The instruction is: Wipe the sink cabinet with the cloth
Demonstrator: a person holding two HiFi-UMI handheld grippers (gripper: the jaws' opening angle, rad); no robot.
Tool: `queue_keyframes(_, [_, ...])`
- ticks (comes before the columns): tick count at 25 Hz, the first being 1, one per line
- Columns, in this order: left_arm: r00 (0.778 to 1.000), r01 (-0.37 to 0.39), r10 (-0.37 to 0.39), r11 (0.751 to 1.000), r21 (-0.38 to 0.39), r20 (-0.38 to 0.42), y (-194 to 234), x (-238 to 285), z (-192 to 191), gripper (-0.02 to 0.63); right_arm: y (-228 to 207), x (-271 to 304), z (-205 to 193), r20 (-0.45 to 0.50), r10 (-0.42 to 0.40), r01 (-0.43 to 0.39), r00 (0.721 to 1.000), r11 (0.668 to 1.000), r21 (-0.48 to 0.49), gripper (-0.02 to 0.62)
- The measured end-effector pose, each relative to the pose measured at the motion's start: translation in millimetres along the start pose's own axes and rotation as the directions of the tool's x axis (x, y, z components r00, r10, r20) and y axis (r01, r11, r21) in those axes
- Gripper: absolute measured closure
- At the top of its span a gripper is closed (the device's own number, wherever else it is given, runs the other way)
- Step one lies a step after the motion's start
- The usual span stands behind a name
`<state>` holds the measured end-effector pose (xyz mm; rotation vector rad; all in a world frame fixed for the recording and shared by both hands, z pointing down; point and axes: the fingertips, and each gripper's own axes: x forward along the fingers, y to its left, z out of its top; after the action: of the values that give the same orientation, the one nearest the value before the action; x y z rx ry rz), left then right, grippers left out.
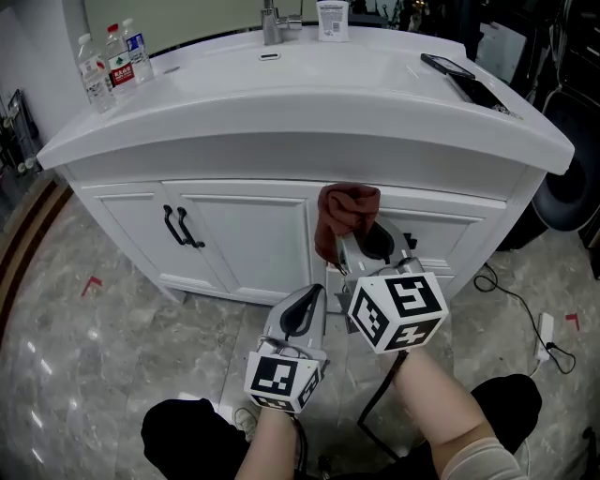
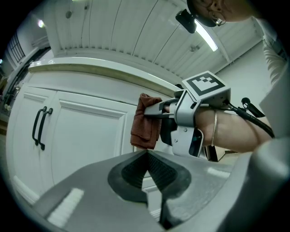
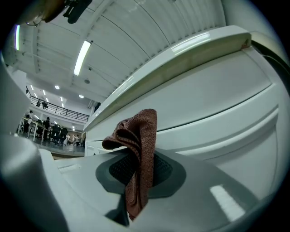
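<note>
A brown cloth (image 1: 347, 217) hangs bunched against the front of the white sink cabinet (image 1: 244, 244), just under the basin's rim. My right gripper (image 1: 359, 242) is shut on the cloth (image 3: 138, 158), whose folds rise between its pads and drape down. From the left gripper view the cloth (image 2: 146, 121) hangs from the right gripper (image 2: 152, 111) in front of the cabinet door. Lower and nearer to me, my left gripper (image 1: 309, 295) is shut with its pads meeting and nothing between them (image 2: 147, 154).
The white basin top (image 1: 309, 80) overhangs the cabinet, with a tap (image 1: 272, 23), three water bottles (image 1: 112, 61) at its left and a dark phone (image 1: 448, 66) at its right. Black door handles (image 1: 180, 227) sit left. Cables (image 1: 525, 309) lie on the marble floor.
</note>
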<state>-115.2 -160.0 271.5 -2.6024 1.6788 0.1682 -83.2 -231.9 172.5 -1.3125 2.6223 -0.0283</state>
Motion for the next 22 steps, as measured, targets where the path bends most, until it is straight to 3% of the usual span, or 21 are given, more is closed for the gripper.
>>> queue_keyframes(13, [0.998,0.067,-0.067,0.998,0.011,-0.016,-34,16,-9,0.606,-49,-38,8,-0.003,-0.086,0.085,0.996,0.991,-0.099,0.512])
queue_keyframes(22, [0.994,0.109,-0.109,0.994,0.028,-0.021,-63,28,-13,0.606,-95,-72,16,-0.012,-0.145,0.145,0.989,0.989,-0.014,0.512])
